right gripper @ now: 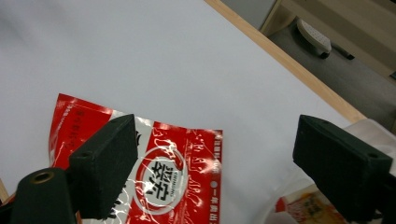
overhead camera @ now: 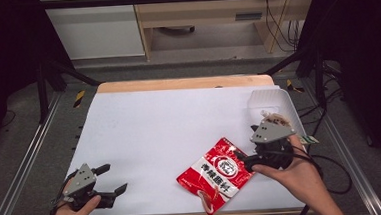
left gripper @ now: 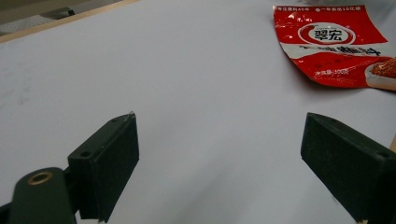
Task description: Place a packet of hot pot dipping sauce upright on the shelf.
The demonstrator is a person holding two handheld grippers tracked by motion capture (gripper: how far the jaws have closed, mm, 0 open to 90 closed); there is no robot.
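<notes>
A red snack packet [overhead camera: 215, 176] with white lettering lies flat near the table's front edge, right of centre. My right gripper [overhead camera: 243, 160] hovers at its right end, jaws pointing left over it and standing wide apart. In the right gripper view the gripper [right gripper: 215, 140] is open above the packet [right gripper: 163, 172], with nothing pressed between the pads. My left gripper [overhead camera: 111, 179] rests at the front left corner, open and empty. The left gripper view has the gripper [left gripper: 219, 135] over bare white cover, and the packet [left gripper: 334, 44] lies far off at the upper right.
A white tray [overhead camera: 283, 99] stands at the right edge of the table, with another snack packet [overhead camera: 275, 118] in it, just behind my right hand. The white table cover [overhead camera: 169, 124] ends at a wooden strip [overhead camera: 182, 83] along the far edge.
</notes>
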